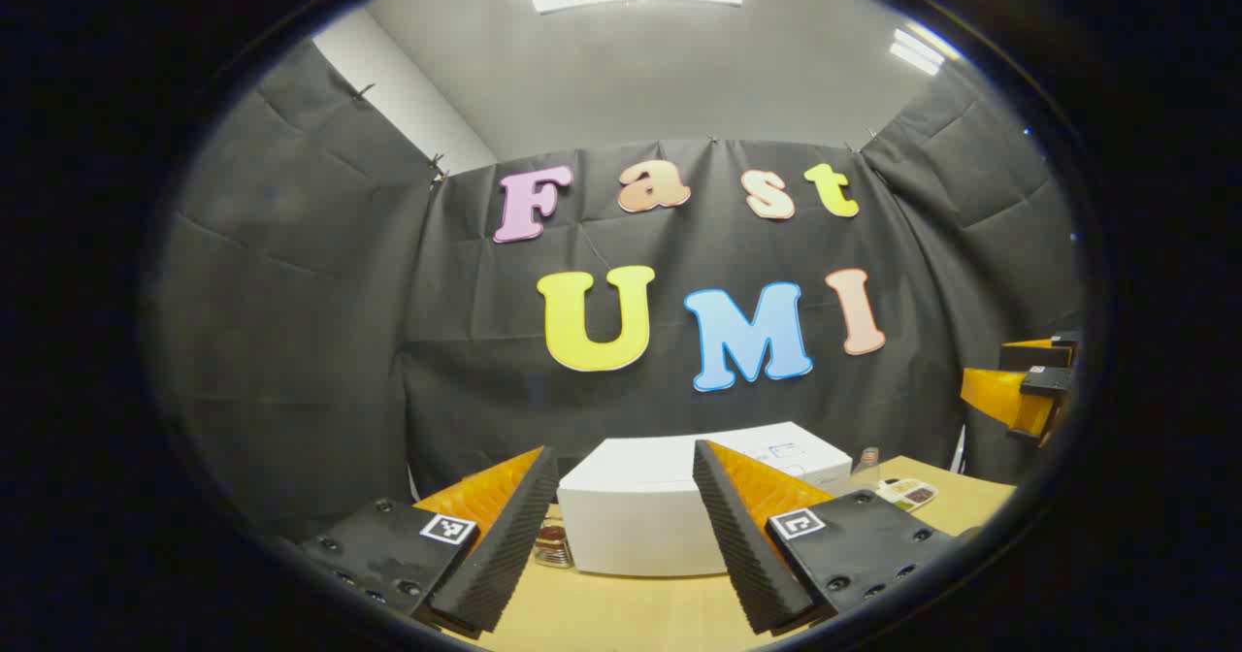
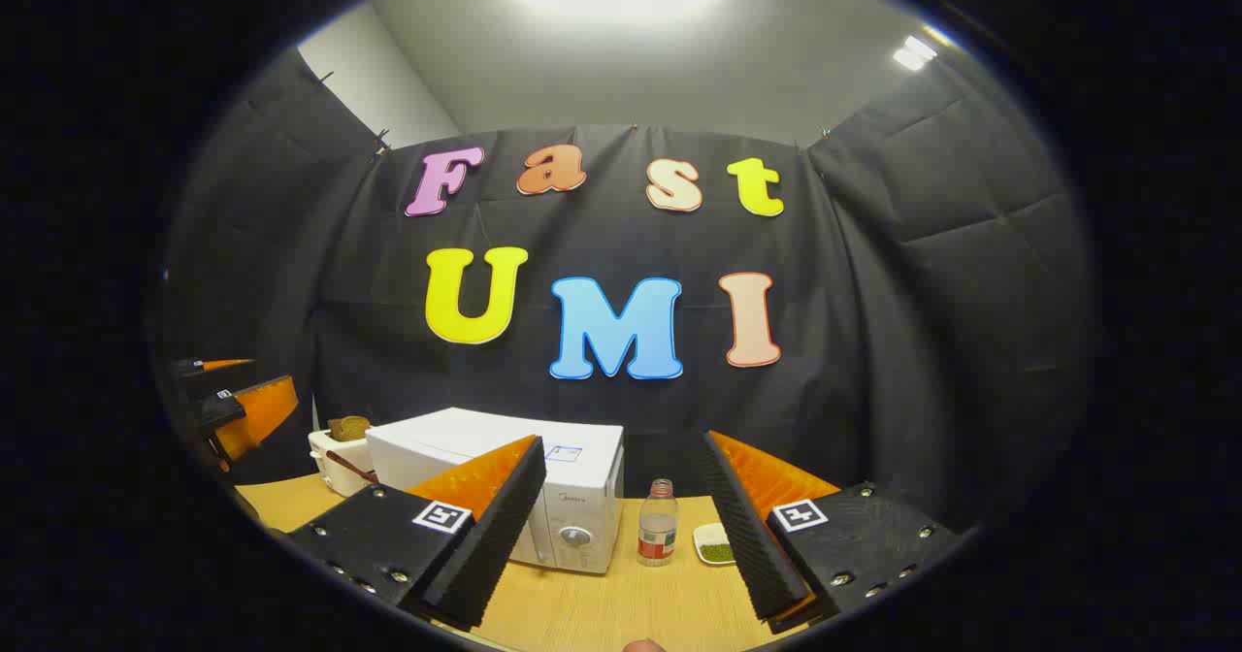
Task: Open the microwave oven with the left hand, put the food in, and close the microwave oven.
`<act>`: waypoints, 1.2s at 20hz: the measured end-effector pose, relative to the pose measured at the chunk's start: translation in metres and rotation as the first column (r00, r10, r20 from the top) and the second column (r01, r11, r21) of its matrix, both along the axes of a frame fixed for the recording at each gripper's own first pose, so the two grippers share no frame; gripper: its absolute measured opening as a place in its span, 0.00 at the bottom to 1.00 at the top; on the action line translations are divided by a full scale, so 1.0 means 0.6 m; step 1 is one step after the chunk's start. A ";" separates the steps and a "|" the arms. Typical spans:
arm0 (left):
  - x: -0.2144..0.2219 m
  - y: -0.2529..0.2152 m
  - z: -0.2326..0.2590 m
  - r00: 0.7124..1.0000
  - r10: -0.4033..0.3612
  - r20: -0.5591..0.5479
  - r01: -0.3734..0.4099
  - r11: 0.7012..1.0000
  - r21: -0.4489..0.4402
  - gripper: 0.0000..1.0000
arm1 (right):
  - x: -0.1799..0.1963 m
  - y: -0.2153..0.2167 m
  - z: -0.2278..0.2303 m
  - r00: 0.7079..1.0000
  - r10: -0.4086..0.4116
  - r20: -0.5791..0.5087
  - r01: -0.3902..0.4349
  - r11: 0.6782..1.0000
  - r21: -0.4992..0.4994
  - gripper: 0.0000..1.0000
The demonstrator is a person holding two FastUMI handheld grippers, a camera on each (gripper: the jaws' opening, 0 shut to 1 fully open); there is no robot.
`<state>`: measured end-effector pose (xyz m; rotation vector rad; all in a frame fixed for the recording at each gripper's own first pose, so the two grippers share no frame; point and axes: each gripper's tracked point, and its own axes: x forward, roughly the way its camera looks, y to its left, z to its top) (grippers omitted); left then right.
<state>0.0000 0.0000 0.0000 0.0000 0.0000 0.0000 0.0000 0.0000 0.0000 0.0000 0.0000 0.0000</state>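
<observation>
A white microwave oven stands on the wooden table with its door shut and a round knob on its front. It sits straight ahead of my left gripper, which is open, holds nothing and hangs well short of the microwave oven. To the oven's right lies a small white dish of green food, visible again as the dish in the left gripper view. My right gripper is open and holds nothing, back from the table's front edge.
A small bottle with a red label stands between the oven and the dish. A white toaster holding bread sits left of the oven. A small jar stands by the oven's near corner. Bare wooden table lies in front.
</observation>
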 end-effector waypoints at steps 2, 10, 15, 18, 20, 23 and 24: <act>-0.001 -0.004 0.000 1.000 -0.002 0.002 0.002 1.000 0.000 0.95 | 0.001 -0.002 -0.003 1.000 -0.001 -0.005 0.001 1.000 0.005 0.97; 0.005 -0.008 -0.001 1.000 0.004 -0.001 -0.004 1.000 -0.003 0.95 | 0.004 -0.009 -0.007 1.000 -0.003 -0.010 0.003 1.000 0.009 0.97; 0.007 -0.014 0.003 1.000 0.003 0.005 -0.003 1.000 0.007 0.95 | 0.009 -0.009 -0.008 1.000 0.001 -0.012 -0.001 1.000 0.017 0.97; 0.012 -0.017 -0.006 1.000 0.000 -0.007 0.000 1.000 0.002 0.95 | 0.008 -0.009 -0.013 1.000 0.003 -0.019 -0.003 1.000 0.019 0.97; 0.015 -0.020 -0.006 1.000 -0.005 -0.008 0.005 1.000 0.001 0.95 | 0.007 -0.014 -0.017 1.000 -0.004 -0.021 0.004 1.000 0.022 0.97; 0.019 -0.027 -0.007 1.000 -0.012 -0.001 0.012 1.000 0.001 0.94 | 0.007 -0.024 -0.021 0.999 -0.024 -0.021 0.025 0.999 0.025 0.97; 0.023 -0.032 -0.010 1.000 -0.019 -0.004 0.019 1.000 -0.009 0.94 | 0.008 -0.027 -0.021 0.999 -0.031 -0.025 0.031 0.999 0.024 0.97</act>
